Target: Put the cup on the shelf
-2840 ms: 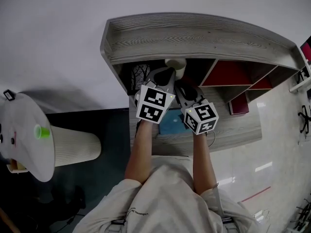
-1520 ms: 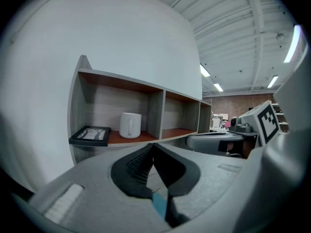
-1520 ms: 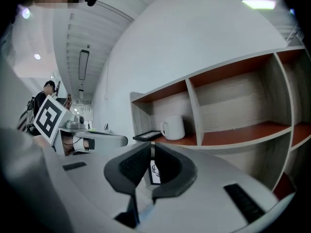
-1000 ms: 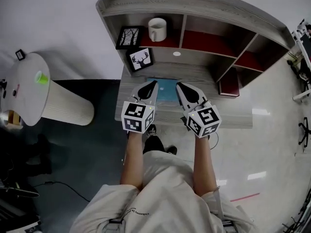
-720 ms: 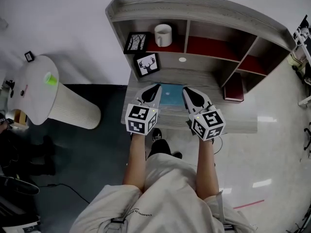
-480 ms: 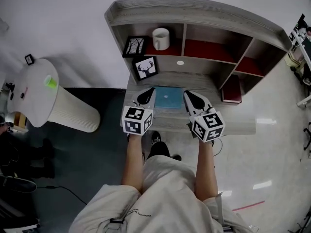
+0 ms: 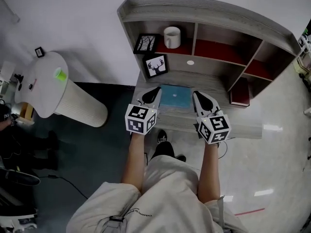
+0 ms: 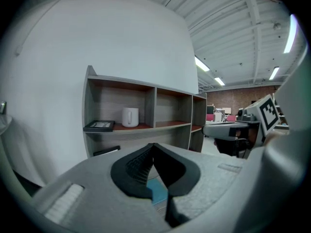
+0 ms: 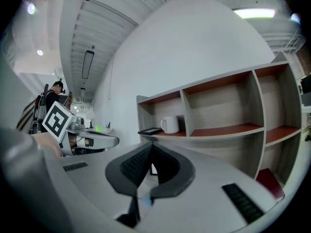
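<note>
Shelf unit [image 7: 214,14] fills the top of the head view, w/ the desk ledge [image 7: 243,124] below it and a blue mat [image 7: 175,97] on that. White cup [image 7: 171,37] stands upright in the upper-left compartment, just beside a tree picture frame [image 7: 145,42]. A deer frame [image 7: 156,65] sits one level down. Left gripper [image 7: 154,92] & right gripper [image 7: 199,97] hang over the desk's front, well apart from the cup, each w/ jaws pressed together on nothing. I'd judge placement done. Next move, imo, calls only for keeping clear of the shelf, no regrasp.

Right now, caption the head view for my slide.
White cup on the shelf beside a framed picture; left gripper and right gripper, jaws shut and empty, flank the blue mat.
</note>
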